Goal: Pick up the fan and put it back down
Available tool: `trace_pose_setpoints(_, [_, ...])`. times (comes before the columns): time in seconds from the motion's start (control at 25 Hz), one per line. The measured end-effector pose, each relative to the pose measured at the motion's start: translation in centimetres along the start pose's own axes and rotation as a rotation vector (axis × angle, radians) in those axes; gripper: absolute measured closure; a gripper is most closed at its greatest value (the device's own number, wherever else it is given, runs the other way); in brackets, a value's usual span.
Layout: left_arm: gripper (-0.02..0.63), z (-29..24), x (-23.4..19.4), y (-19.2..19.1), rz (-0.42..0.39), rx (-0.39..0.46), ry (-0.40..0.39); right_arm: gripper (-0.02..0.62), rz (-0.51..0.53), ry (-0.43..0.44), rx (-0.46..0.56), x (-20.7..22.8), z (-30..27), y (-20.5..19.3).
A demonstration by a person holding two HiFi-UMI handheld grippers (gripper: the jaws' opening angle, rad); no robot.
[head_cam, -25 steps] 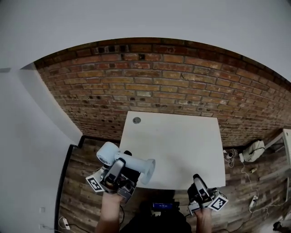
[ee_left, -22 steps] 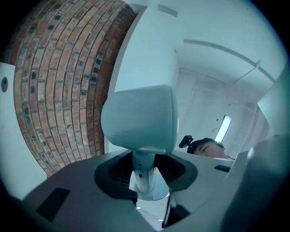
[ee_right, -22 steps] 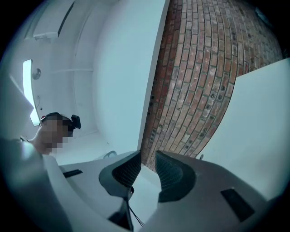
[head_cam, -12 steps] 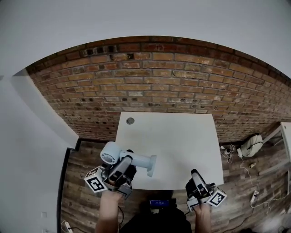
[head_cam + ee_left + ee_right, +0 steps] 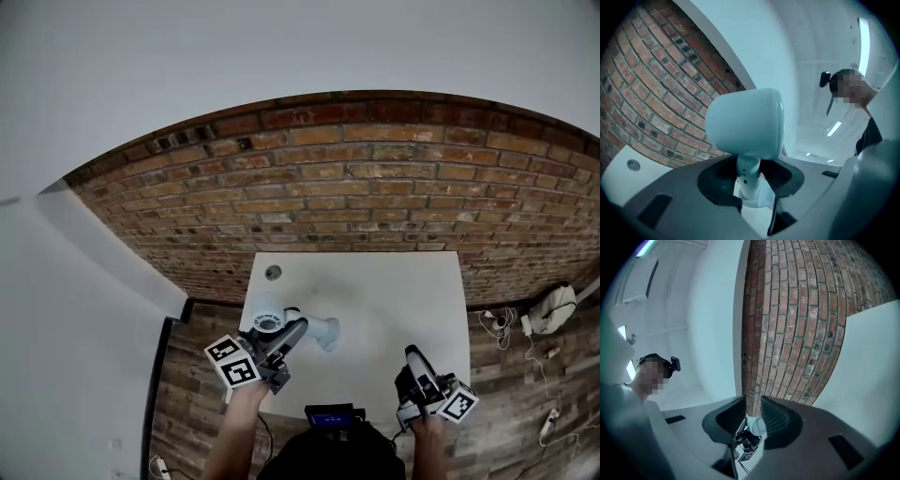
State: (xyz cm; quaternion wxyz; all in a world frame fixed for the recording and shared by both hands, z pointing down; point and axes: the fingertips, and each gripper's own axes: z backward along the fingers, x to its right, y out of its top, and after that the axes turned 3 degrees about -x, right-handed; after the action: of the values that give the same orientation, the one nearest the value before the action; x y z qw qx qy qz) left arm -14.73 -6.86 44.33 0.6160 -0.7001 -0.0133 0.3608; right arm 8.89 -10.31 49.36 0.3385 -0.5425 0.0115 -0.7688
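Observation:
The white fan is over the left part of the white table, its base pointing right. My left gripper is shut on its stem. In the left gripper view the rounded fan head stands above the jaws and the thin stem is pinched between the black pads. My right gripper hovers at the table's near right edge. In the right gripper view its jaws stand a narrow gap apart with nothing between them.
A brick wall runs behind the table. A round cable hole marks the table's far left corner. Cables and a white bag lie on the wood floor at the right. A white wall is at the left.
My left gripper has carried the fan right and down, from beyond the table's left edge to over the tabletop, and rolled it. The right gripper has shifted slightly.

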Motion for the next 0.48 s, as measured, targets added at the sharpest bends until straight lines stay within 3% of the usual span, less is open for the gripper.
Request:
trace_pose_setpoints(0.2, [0.44, -4.8, -3.3, -3.5, -0.119, -0.126, 0.054, 0.512, -0.023, -0.018, -0.001, 2.4, 0.1, 3.1])
trace_pose_setpoints(0.48, [0.441, -9.1, -3.0, -4.9, -0.2, -0.208, -0.007, 0.512, -0.045, -0.06, 0.029, 4.8, 1.1, 4.9])
